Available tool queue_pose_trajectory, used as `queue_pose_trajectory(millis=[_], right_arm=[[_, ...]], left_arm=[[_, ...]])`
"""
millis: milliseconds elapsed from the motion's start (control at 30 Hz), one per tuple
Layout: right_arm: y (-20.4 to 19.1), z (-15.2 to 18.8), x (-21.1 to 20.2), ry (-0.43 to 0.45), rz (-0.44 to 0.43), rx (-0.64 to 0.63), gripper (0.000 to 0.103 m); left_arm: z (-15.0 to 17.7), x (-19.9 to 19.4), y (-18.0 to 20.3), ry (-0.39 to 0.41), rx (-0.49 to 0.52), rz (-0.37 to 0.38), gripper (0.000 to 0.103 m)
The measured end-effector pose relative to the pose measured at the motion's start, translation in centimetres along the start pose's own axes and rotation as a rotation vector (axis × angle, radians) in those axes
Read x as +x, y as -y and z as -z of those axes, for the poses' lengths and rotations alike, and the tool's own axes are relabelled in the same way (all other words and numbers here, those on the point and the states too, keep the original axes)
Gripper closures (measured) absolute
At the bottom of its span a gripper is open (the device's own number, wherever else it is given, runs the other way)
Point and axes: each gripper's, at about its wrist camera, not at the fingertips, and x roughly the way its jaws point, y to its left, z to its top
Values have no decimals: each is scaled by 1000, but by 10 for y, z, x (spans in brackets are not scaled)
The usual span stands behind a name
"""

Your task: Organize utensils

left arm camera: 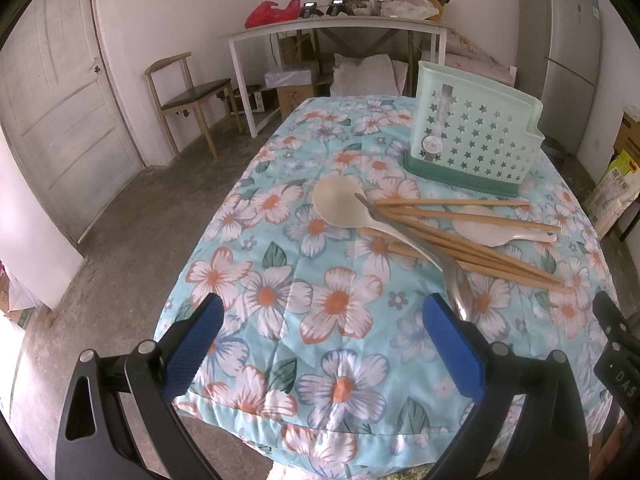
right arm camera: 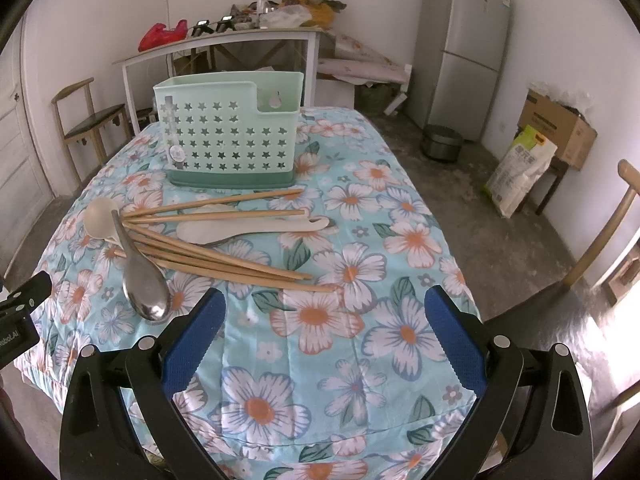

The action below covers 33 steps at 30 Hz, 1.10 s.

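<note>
A mint-green utensil holder [left arm camera: 474, 128] [right arm camera: 230, 132] with star cut-outs stands upright at the far end of the floral tablecloth [left arm camera: 332, 320]. In front of it lie several wooden chopsticks [left arm camera: 472, 236] [right arm camera: 224, 256], fanned out. A cream ladle [left arm camera: 344, 206] [right arm camera: 98, 218], a white rice paddle [left arm camera: 492, 226] [right arm camera: 240, 228] and a metal spoon [left arm camera: 458, 284] [right arm camera: 146, 292] lie among them. My left gripper [left arm camera: 324, 344] hangs open above the near cloth, left of the spoon's bowl. My right gripper [right arm camera: 324, 344] is open too, just short of the chopstick tips. Both hold nothing.
A wooden chair [left arm camera: 188, 96] and a white side table [left arm camera: 340, 28] piled with clutter stand behind the table. A grey fridge [right arm camera: 460, 48], a dark pot [right arm camera: 442, 142], a sack [right arm camera: 520, 170] and a cardboard box [right arm camera: 560, 128] sit at the right. A door [left arm camera: 56, 112] is on the left.
</note>
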Motion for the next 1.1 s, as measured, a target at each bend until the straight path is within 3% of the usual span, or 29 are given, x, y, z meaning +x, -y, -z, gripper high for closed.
queue_pose_trajectory(millis=[1100], right_arm=[[1, -1, -2, 2, -3, 4, 8]], left_arm=[[0, -1, 2, 4, 7, -6, 6]])
